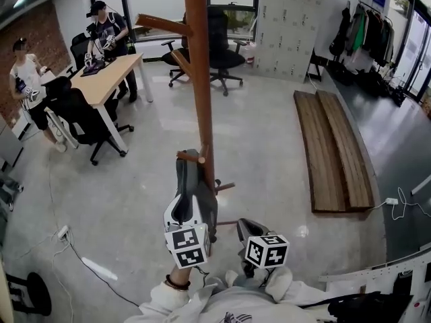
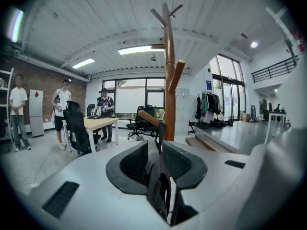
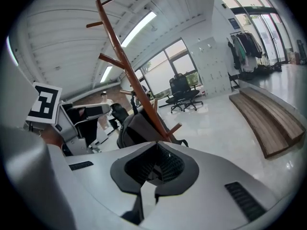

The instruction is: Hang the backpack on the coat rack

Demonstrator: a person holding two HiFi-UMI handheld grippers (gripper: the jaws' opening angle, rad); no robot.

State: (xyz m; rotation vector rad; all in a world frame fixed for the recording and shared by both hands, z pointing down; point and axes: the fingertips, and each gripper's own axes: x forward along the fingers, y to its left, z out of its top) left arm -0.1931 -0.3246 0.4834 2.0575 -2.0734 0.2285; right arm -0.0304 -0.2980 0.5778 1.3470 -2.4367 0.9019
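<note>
Left claw: clamped on backpack strap, just beside coat rack peg
Right claw: closed, empty, near right

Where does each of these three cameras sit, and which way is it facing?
Head view: on the person's head, looking steeply down at the coat rack and floor; their sleeves and two marker cubes show.
Left gripper view: rides the left hand-held gripper, looking along jaws shut on a dark strap, toward the rack.
Right gripper view: rides the right hand-held gripper, jaws together, facing the backpack by the rack.
Shared: all three show the coat rack.
</note>
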